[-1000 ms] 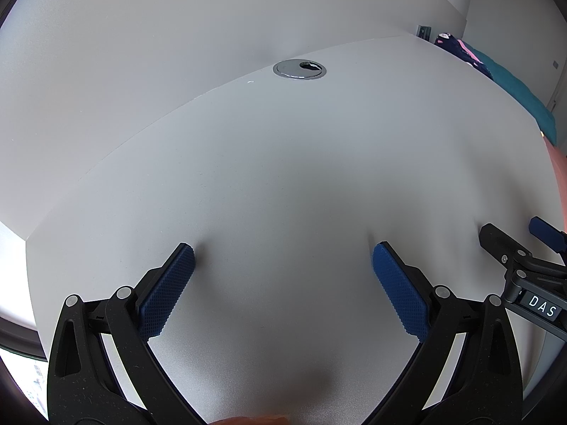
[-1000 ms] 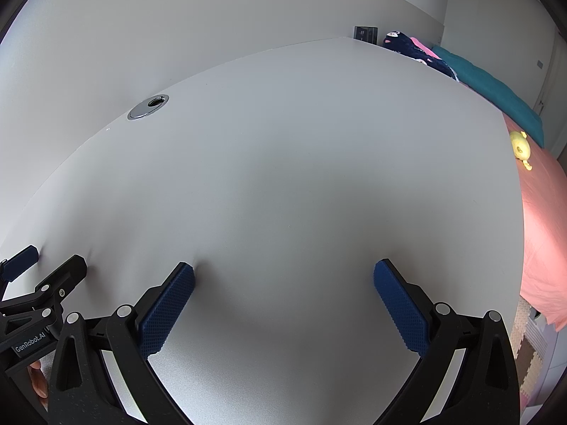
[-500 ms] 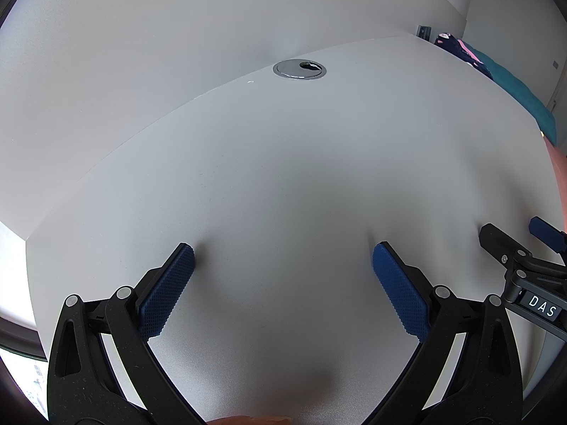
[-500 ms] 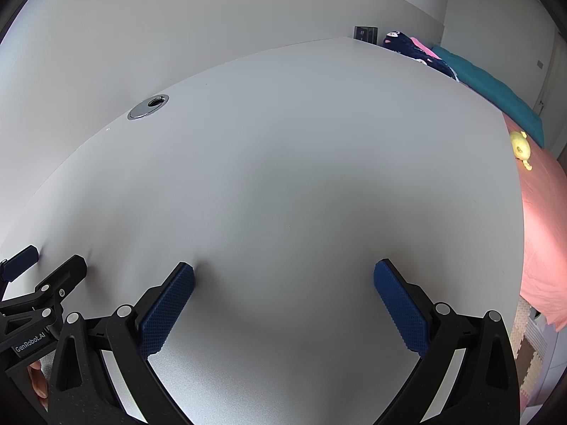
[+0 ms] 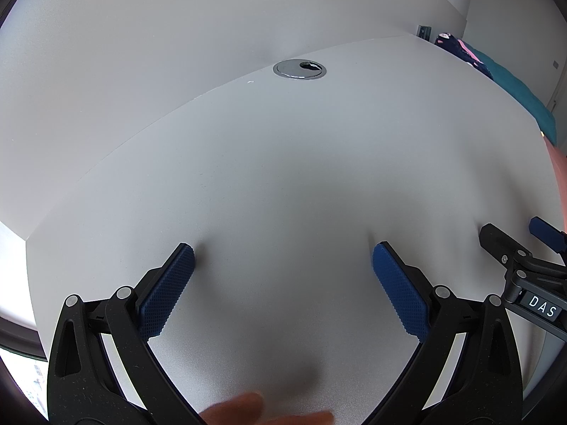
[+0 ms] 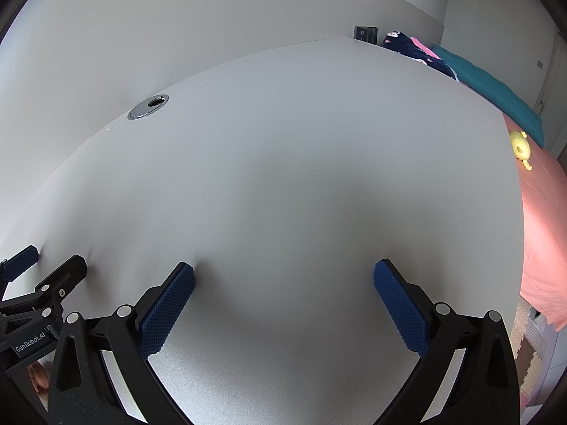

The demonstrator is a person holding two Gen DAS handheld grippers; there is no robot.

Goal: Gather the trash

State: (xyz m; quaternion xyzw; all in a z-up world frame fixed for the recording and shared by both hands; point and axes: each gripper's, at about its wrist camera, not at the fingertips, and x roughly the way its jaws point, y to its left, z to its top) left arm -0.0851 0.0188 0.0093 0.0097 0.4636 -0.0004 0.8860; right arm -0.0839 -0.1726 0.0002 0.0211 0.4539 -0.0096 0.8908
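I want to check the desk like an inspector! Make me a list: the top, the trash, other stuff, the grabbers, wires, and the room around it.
Surface: white desk, bare and flat, with a silver cable grommet near the back edge.
Job's things: nothing seen; no trash or bin in either view.
Clutter: nothing seen on the desk.
Grippers: left hand-held gripper open, holding nothing; right hand-held gripper open, holding nothing. They sit side by side, tips low at the desk. A blurred bit of a hand shows at the bottom of the left view.
Cables: nothing seen.
Surroundings: white wall behind; to the right a bed with a pink cover, a teal blanket, a dark patterned cloth and a yellow toy.
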